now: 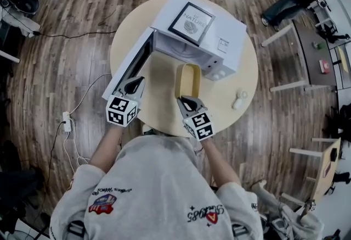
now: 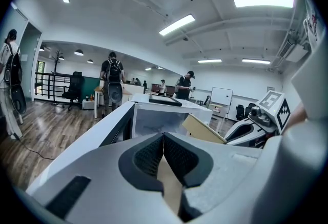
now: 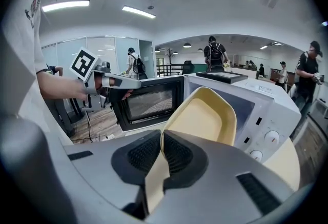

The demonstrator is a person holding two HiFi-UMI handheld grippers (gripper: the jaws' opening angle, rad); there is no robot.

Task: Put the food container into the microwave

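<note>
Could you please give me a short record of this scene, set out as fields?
Microwave: on the round table, door swung open
Food container: yellow, tilted, in front of the opening, not yet inside
Right tool: shut on the container's rim
Left tool: shut, empty, by the door's end

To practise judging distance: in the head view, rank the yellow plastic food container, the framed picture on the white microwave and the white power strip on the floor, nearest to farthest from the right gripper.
1. Yellow plastic food container: held in the right gripper's jaws.
2. Framed picture: beyond, atop the white microwave.
3. White power strip: far left, on the wooden floor.
</note>
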